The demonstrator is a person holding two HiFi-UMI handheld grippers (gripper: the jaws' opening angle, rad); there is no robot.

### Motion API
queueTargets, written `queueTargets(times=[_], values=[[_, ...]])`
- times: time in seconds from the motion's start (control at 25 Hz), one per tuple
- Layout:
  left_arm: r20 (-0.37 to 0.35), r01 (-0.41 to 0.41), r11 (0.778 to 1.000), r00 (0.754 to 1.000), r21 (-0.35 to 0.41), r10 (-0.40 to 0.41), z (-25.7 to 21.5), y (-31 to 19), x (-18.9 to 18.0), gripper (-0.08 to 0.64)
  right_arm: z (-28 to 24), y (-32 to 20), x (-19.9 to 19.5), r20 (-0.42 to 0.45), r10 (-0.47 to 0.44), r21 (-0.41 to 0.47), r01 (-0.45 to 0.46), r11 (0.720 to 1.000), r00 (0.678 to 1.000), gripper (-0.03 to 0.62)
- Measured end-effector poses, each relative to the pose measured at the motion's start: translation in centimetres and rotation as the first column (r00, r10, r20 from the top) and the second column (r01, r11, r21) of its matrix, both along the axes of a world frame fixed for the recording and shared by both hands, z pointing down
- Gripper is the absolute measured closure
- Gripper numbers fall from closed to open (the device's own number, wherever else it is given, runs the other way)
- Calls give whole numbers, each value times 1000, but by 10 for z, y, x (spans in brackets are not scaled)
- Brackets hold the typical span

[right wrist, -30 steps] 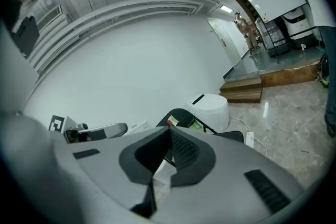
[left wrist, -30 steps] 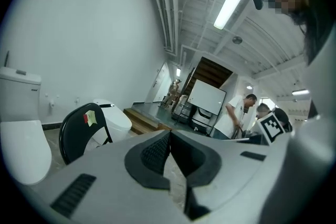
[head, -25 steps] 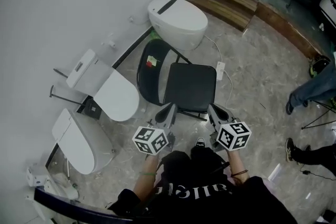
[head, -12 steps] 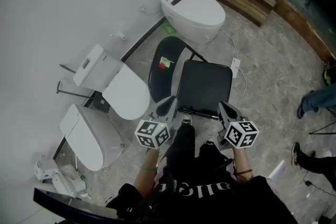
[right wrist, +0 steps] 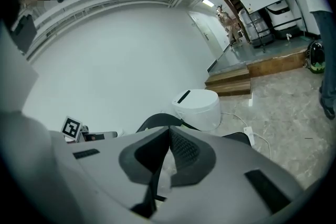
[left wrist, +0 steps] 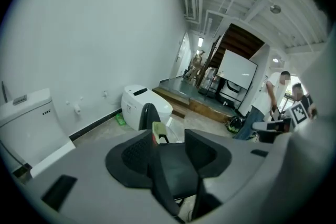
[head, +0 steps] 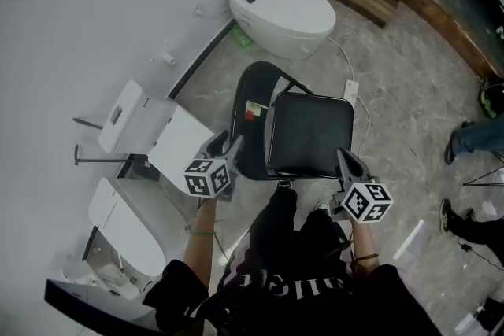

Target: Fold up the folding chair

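Fingers [left wrist: 131, 157] of the left gripper [head: 223, 145] have just been opening and stand released, with nothing between them. The right gripper [head: 346, 163] has its fingers clenched on nothing. The folding chair [head: 309, 134] stands unfolded on the floor [head: 394, 106], just ahead of the person. The left gripper is at 8 o'clock of the seat, beside the backrest [head: 250, 90], and the right gripper is at 5 o'clock by the seat's near corner. Flanking it this way probably readies one gripper for the back and the other for the seat. The seat is a flat, dark, rounded square, the backrest a dark oval on thin metal tubing. The floor is glossy, marbled tile. A smooth white toilet [head: 282, 2] sits at 12 o'clock.
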State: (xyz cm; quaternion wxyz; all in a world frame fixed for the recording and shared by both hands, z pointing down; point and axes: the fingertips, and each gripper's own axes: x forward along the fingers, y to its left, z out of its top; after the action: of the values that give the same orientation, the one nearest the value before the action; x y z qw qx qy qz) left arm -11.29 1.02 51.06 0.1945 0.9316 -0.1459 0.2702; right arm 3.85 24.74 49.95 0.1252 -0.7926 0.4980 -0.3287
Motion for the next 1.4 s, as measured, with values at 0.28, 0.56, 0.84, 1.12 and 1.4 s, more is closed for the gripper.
queueTargets(times=[0.28, 0.56, 0.84, 1.12, 1.4], values=[[144, -46, 997, 988, -66, 55, 63, -37, 7, 371, 55, -11, 3, 87, -23, -69, 29, 997, 996, 577], [188, -19, 995, 981, -93, 36, 97, -41, 19, 371, 124, -1, 27, 65, -122, -157, 131, 979, 990, 457], [160, -14, 999, 987, -44, 21, 107, -47, 30, 374, 230, 27, 71, 140, -155, -232, 185, 955, 978, 331], [169, -13, 1000, 986, -9, 15, 108, -48, 36, 393, 344, 62, 116, 232, -189, -300, 255, 919, 954, 305], [109, -39, 999, 993, 38, 34, 112, -44, 42, 393, 449, 85, 135, 316, -267, -348, 373, 860, 910, 249]])
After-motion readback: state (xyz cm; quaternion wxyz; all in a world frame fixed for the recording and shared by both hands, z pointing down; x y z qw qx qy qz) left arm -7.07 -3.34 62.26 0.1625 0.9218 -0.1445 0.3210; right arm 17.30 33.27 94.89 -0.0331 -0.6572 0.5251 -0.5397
